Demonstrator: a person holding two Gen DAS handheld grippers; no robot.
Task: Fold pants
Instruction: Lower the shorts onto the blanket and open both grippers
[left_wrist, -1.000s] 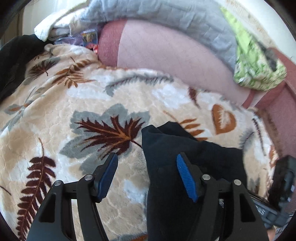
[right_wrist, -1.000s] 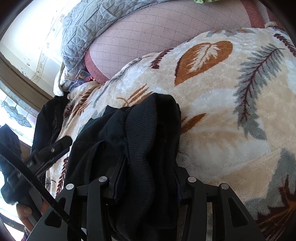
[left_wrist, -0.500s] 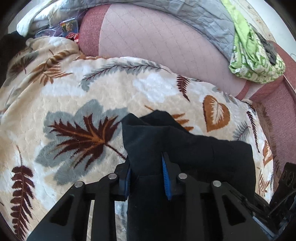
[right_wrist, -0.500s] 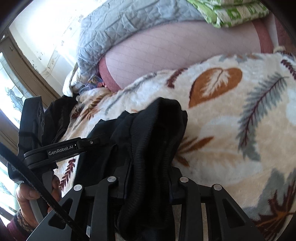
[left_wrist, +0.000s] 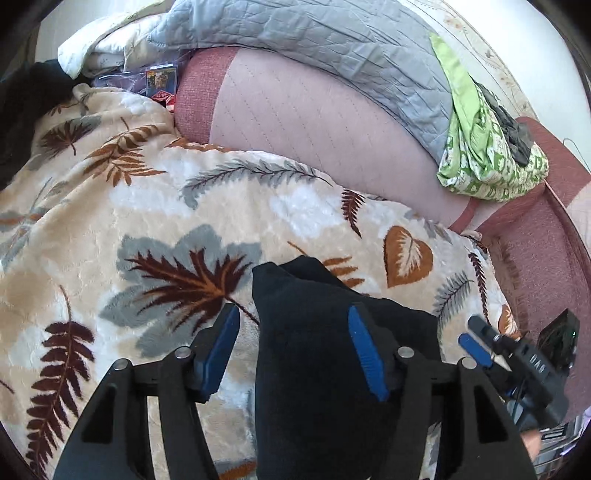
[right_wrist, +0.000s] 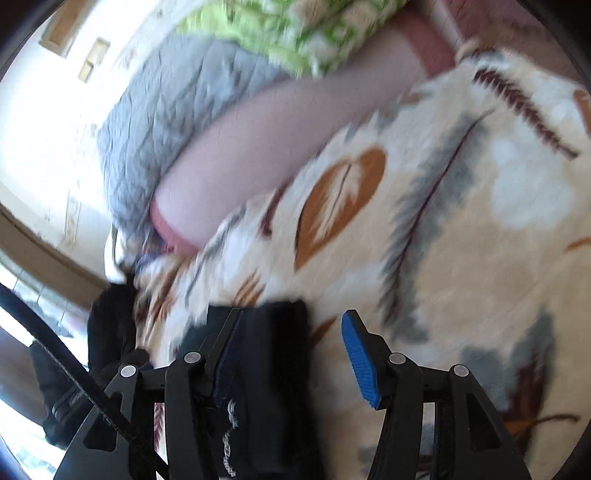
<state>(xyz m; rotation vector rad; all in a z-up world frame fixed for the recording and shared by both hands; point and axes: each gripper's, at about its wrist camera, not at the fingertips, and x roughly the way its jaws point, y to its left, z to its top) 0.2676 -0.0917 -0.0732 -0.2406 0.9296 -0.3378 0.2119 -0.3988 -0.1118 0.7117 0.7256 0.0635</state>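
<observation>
Black pants (left_wrist: 314, 350) lie bunched on a leaf-patterned blanket (left_wrist: 147, 221). In the left wrist view my left gripper (left_wrist: 295, 339) is open, its blue pads on either side of the pants' top edge without pinching it. My right gripper shows at the lower right of that view (left_wrist: 476, 343). In the blurred right wrist view my right gripper (right_wrist: 291, 350) is open, and the pants (right_wrist: 273, 387) lie between the jaws against the left pad.
A pink sofa back (left_wrist: 314, 129) rises behind the blanket. A grey quilt (left_wrist: 314, 40) and a green patterned cloth (left_wrist: 480, 147) hang over it. A dark garment (left_wrist: 22, 103) lies at the far left. Small packets (left_wrist: 159, 81) sit in the sofa corner.
Both grippers were shut on the pants half a second ago and have opened, letting the cloth go. The right gripper is swinging, so its view is blurred.
</observation>
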